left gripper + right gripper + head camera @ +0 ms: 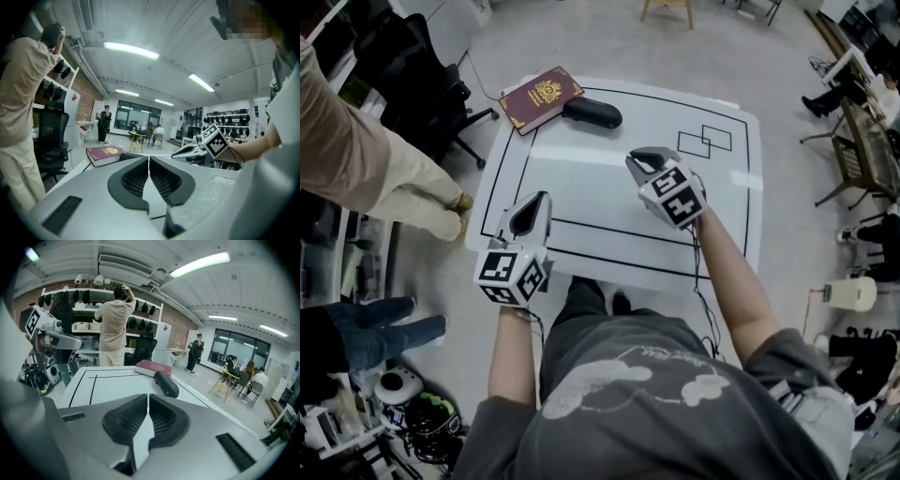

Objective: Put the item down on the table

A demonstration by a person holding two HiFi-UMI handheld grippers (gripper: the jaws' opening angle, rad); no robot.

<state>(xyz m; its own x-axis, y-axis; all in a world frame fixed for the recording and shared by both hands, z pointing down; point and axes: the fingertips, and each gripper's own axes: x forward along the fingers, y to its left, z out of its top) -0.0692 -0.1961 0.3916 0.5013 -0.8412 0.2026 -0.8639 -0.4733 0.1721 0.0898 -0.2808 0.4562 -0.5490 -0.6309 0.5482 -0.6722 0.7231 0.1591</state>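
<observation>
A dark red book [541, 97] with a gold emblem lies on the far left corner of the white table [609, 197]. A black oblong case [592, 112] rests right beside the book. My left gripper [530, 217] hovers over the table's near left edge, shut and empty. Above the middle of the table is my right gripper [645, 159], also shut with nothing between its jaws. In the right gripper view the case [166, 383] and book [153, 367] lie ahead of the closed right gripper [148, 397]. The left gripper view has the book [105, 153] beyond the closed left gripper [149, 159].
Black lines frame the table, with two overlapping rectangles [705, 142] drawn at the far right. A person in beige [366, 159] stands at the table's left by a black office chair [417, 66]. Jeans-clad legs [366, 328] are lower left. A wooden stool [667, 9] stands beyond.
</observation>
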